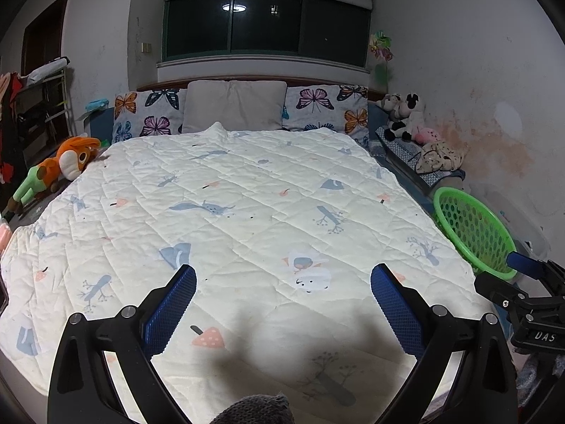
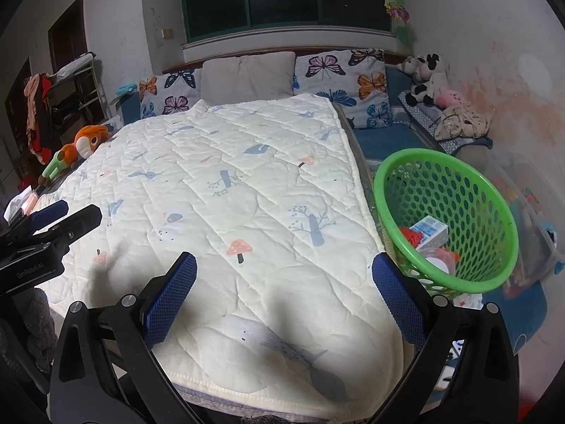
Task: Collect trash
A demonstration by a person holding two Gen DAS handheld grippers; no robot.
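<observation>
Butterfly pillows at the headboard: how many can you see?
2: left butterfly pillow and right butterfly pillow, flanking the plain grey pillow. More could hide behind the quilt.

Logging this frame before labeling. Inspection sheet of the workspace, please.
Surface: white quilt spread flat over the bed; no trash on it.
Job's things: green basket off the bed's right edge, holding a small carton and other scraps.
Clutter: orange plush at left; cow plush at right.
Grippers: left gripper open, empty; right gripper open, empty.
Cables: nothing seen.
Surroundings: butterfly pillows, dark window, stained wall.
</observation>
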